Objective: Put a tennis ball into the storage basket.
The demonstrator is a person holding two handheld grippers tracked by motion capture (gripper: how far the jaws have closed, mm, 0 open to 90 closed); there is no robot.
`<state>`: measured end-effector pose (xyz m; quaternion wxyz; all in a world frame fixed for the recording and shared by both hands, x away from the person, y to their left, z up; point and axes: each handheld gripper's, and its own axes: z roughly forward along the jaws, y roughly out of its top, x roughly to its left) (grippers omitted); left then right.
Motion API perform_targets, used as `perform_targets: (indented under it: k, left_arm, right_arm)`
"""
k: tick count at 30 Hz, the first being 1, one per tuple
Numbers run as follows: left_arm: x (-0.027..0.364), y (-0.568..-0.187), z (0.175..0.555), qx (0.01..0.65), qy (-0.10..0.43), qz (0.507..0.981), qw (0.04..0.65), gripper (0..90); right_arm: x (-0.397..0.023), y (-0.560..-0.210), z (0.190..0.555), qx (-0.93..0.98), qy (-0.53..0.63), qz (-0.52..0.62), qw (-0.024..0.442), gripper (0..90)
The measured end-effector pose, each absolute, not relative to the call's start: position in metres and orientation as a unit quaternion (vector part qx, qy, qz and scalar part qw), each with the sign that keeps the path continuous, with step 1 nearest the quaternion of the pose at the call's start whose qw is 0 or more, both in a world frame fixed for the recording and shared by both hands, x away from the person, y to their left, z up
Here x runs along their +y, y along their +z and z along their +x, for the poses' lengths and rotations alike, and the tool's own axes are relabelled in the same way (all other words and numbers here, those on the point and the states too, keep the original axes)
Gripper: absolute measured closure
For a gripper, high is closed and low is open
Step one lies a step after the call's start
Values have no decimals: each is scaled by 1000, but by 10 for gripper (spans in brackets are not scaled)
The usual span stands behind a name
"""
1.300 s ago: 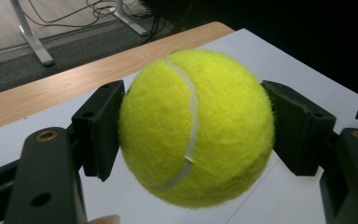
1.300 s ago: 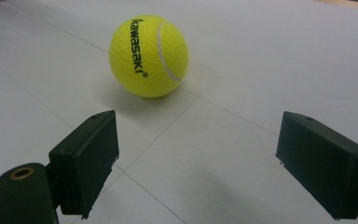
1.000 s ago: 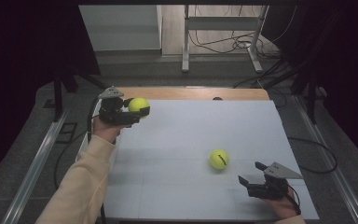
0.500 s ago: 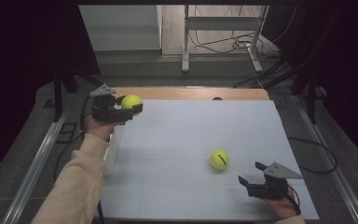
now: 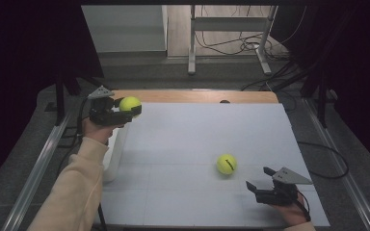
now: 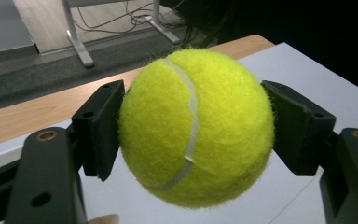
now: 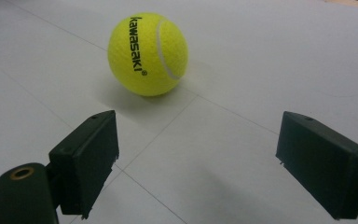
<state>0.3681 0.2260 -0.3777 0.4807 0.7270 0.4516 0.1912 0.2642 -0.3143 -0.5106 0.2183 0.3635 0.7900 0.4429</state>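
Left gripper [image 5: 127, 111] clamps one tennis ball [image 5: 130, 103] above the table's [image 5: 183, 144] 10 o'clock corner. Second ball [image 5: 226, 164] rests at 5 o'clock, untouched; right gripper [image 5: 257, 185], jaws wide, waits near it. Judged half done.

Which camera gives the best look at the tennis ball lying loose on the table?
The right gripper view: the loose tennis ball sits close ahead of the open jaws, its black lettering readable. The high view shows it small on the white table.

A lab or studio; dark curtains [image 5: 24, 72], floor cables [image 5: 231, 45], white-topped test table [image 5: 197, 130].
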Motion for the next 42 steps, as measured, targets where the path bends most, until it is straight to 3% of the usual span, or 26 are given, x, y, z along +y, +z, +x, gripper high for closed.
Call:
perform_targets:
  k: [42]
  left_arm:
    - [268, -388, 389, 515, 225, 699, 442, 268]
  right_arm:
    - [-315, -511, 265, 789, 442, 366, 220, 134]
